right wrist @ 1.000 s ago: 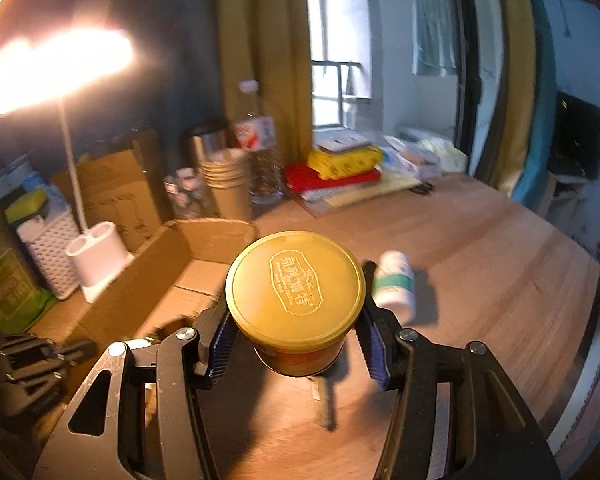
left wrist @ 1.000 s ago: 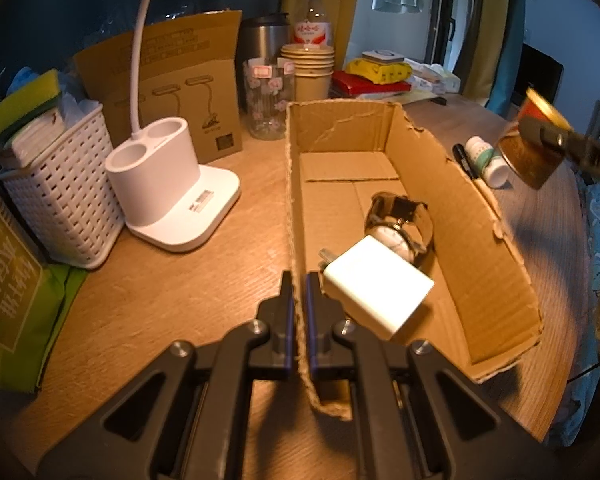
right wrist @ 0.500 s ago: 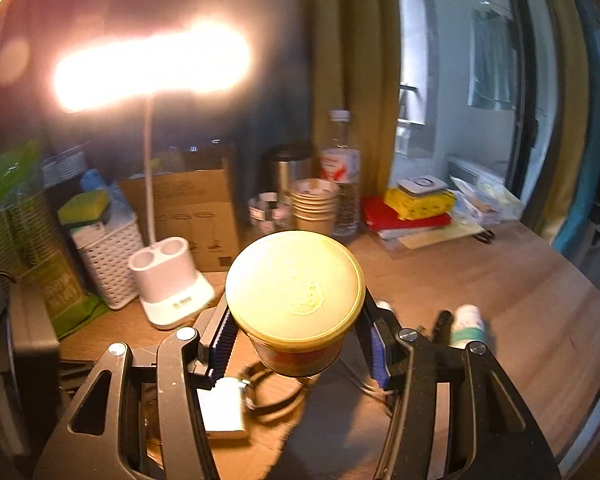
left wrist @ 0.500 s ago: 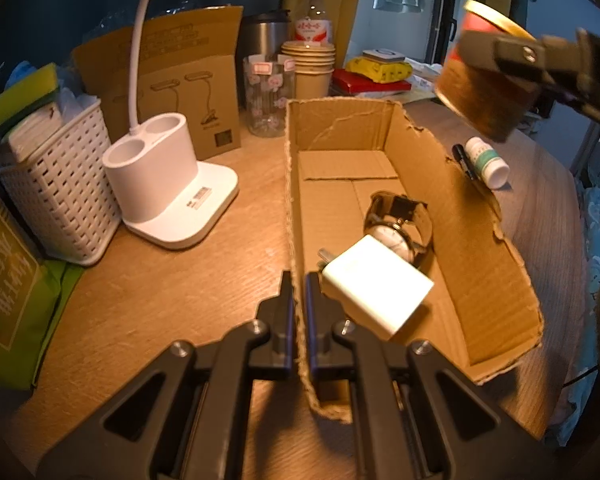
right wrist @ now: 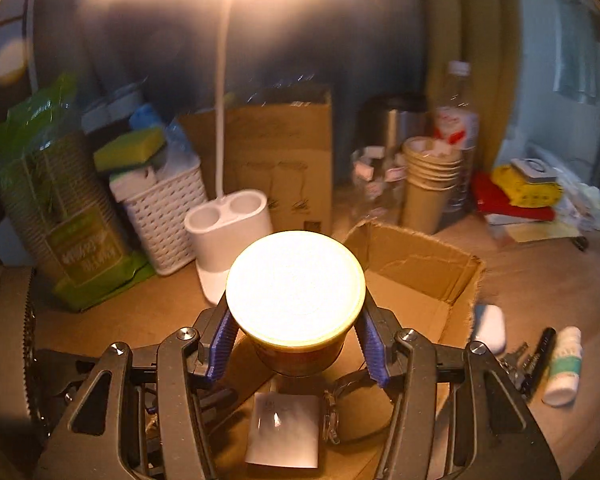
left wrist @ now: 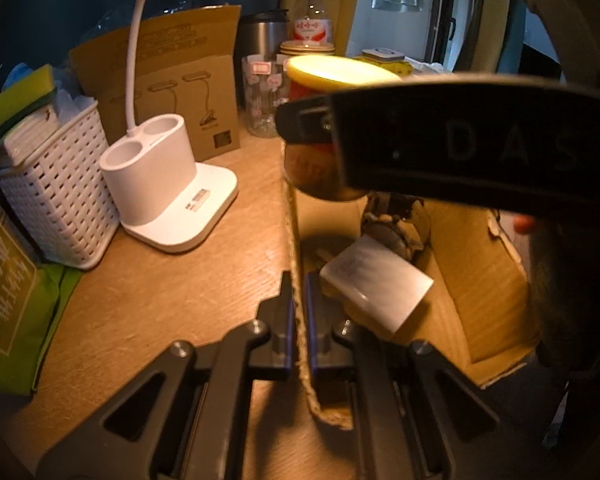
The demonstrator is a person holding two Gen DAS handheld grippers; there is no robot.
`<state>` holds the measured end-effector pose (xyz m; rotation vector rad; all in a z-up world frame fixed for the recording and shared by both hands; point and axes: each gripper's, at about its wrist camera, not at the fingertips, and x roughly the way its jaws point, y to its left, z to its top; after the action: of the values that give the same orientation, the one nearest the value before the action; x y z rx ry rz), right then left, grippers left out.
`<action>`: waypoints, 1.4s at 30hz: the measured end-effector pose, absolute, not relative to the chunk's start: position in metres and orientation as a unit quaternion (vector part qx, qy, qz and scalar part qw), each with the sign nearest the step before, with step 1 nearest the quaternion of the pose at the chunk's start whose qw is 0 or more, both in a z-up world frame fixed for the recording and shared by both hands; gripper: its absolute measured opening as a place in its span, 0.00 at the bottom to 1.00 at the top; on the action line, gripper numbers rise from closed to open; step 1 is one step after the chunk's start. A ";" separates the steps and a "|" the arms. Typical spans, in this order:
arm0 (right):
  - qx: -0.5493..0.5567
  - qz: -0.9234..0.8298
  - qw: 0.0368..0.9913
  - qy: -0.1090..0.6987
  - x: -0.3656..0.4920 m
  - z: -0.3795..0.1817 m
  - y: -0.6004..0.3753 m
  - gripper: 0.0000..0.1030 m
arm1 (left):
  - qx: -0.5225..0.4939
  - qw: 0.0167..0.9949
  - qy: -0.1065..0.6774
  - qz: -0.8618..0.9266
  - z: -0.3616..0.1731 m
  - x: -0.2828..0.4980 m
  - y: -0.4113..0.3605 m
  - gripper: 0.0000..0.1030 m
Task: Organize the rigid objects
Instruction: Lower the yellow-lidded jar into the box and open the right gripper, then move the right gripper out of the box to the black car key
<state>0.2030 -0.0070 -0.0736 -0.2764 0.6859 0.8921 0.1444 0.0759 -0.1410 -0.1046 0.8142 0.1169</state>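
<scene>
Cardboard box (left wrist: 488,280) wall pinched in the closed left gripper (left wrist: 299,308); white charger (left wrist: 376,282) inside. Right wrist view: right gripper (right wrist: 296,344), jaws half-spread, clamps a yellow-lidded jar (right wrist: 296,292) above the box (right wrist: 420,264).

**Jar over the open box**

A round jar (right wrist: 296,304) with a yellow lid and a red-brown body sits upright, above the open cardboard box (right wrist: 420,276). In the box, at the jar's 6 o'clock, lies a flat white charger block (right wrist: 284,428); a wristwatch (right wrist: 352,408) lies just beside it at 3 o'clock. On the table at the box's 3 o'clock lie a small white bottle (right wrist: 564,368), a black pen (right wrist: 540,356) and a white oval case (right wrist: 490,326).
</scene>
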 end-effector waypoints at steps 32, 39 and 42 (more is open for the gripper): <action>-0.119 0.403 0.825 0.377 0.223 -0.083 -0.010 0.66 | -0.043 0.917 0.387 0.084 -0.143 0.150 0.070 0.05; -0.122 0.393 0.845 0.342 0.211 -0.072 -0.016 0.66 | -0.045 0.918 0.386 0.083 -0.143 0.148 0.071 0.05; -0.120 0.384 0.859 0.317 0.205 -0.063 -0.022 0.67 | -0.047 0.918 0.386 0.081 -0.143 0.148 0.072 0.05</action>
<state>0.2052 -0.0218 -0.0632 -0.2512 0.6656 0.8055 0.1477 0.0717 -0.1428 -0.0958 0.7933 0.1670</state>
